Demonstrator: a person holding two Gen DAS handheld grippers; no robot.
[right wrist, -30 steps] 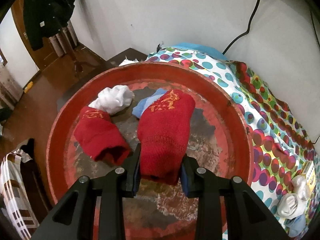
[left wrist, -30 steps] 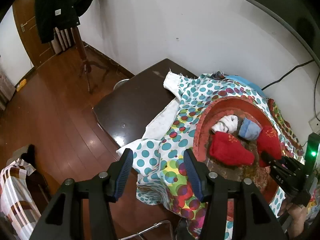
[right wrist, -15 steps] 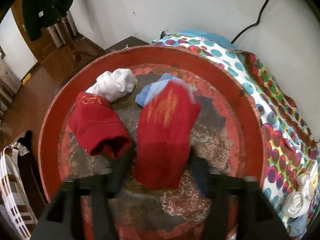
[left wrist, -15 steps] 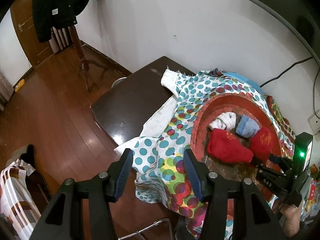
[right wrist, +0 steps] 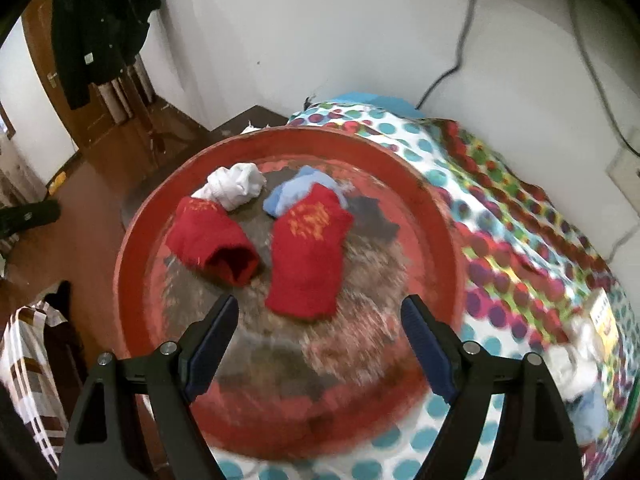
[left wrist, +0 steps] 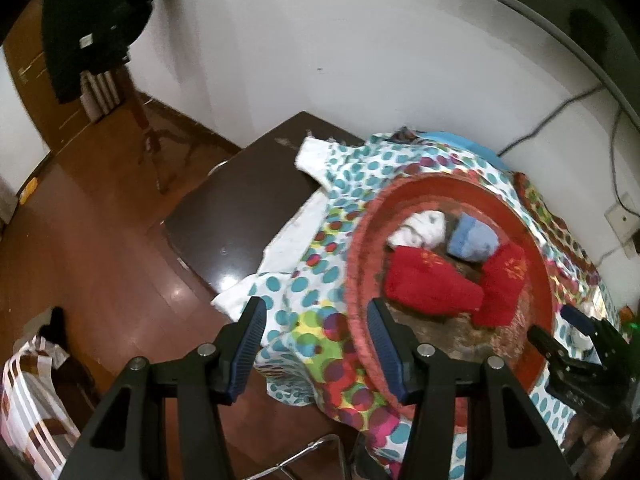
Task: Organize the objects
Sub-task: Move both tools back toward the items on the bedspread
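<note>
The right tool is hanging wide open, gripping nothing; the red sock is lying toward twelve o'clock on the tray, long axis pointing at the tool, the nearer one.

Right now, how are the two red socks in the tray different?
The left red sock lies slanted, its dark open mouth showing; the right red sock lies straighter and flat. The right one partly covers the blue sock; the left touches the white sock. Both carry gold stitching.
</note>
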